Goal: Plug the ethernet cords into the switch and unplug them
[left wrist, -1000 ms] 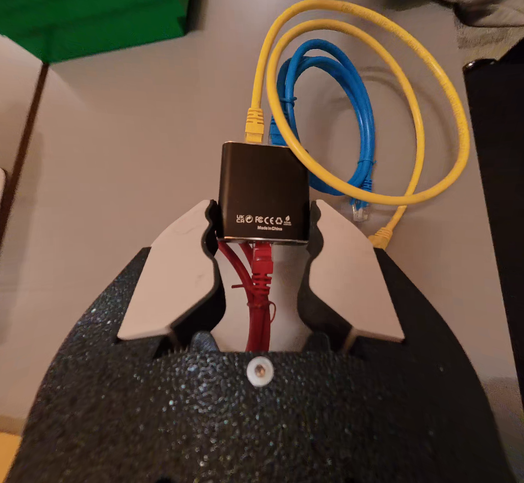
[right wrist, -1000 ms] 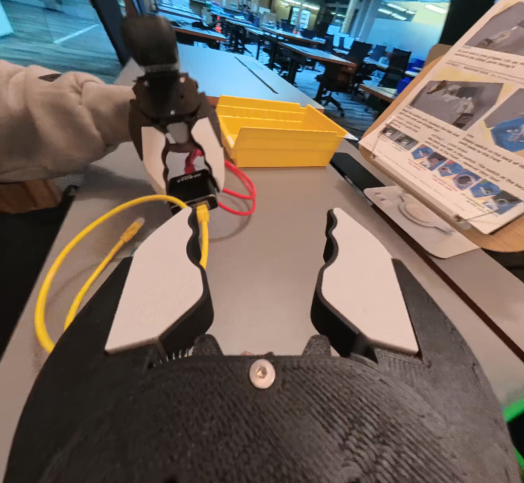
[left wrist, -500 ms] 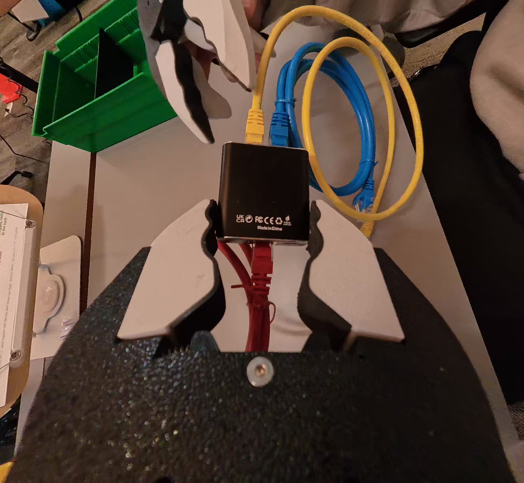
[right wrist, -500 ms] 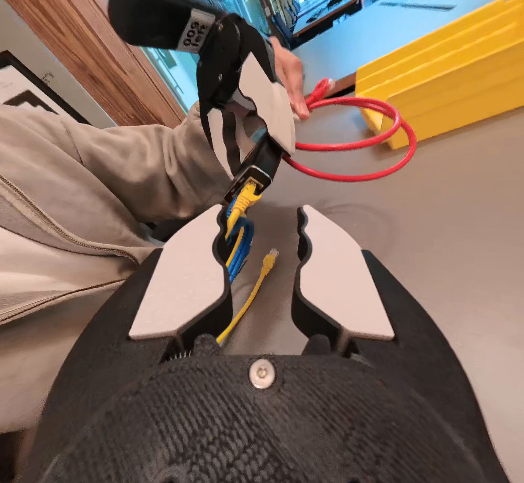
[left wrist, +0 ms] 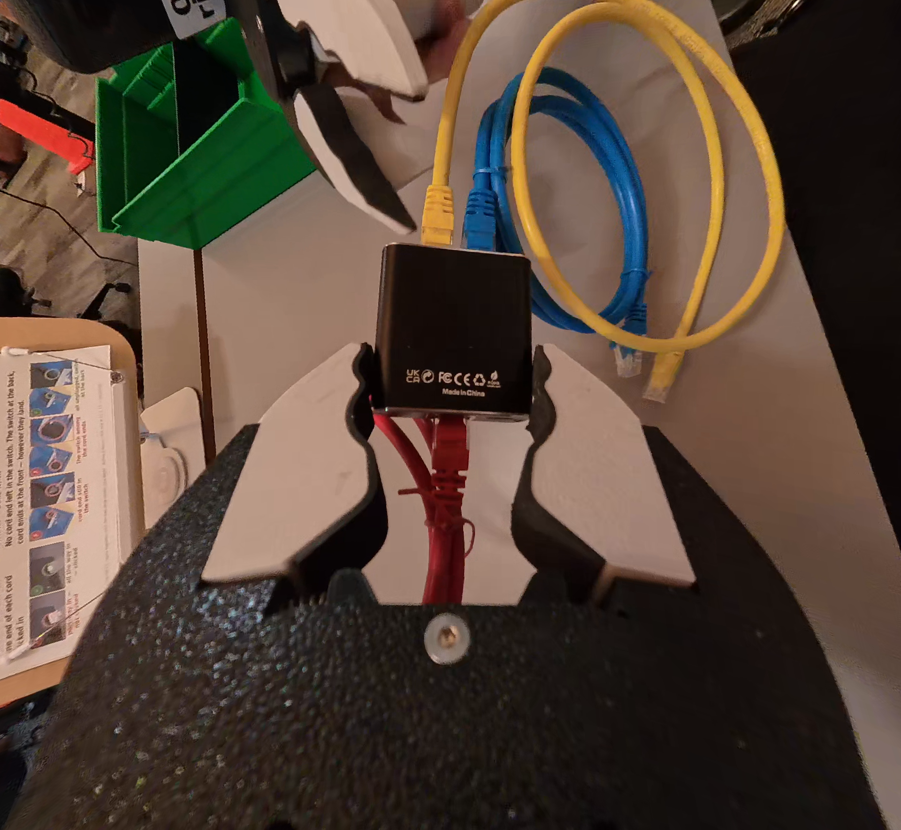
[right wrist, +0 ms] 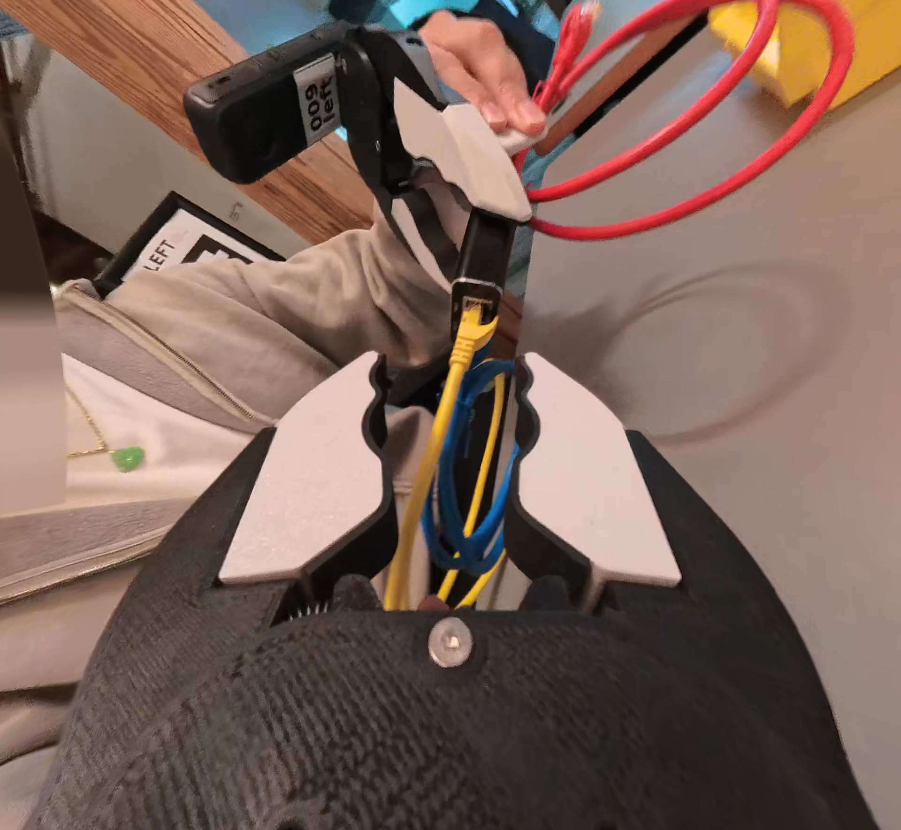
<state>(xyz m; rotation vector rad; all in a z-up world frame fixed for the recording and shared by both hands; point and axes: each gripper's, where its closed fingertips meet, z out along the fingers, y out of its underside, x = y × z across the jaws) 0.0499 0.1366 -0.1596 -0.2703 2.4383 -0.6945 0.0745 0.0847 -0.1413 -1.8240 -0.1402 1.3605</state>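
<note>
Switch point(left wrist: 453, 329), one black unit, sits at frame centre in the left wrist view, pinched at its sides by the left gripper point(left wrist: 453, 385). Three cords counted: yellow cord point(left wrist: 702, 124) and blue cord point(left wrist: 604, 158) each have one plug seated in the far face, their free ends lying at right on the grey table point(left wrist: 292, 299); red cord point(left wrist: 446, 489) enters the near face. Right gripper point(left wrist: 412, 158), upper left of frame, is spread, with one fingertip just beside the yellow plug. One green bin point(left wrist: 195, 173) stands at left.
</note>
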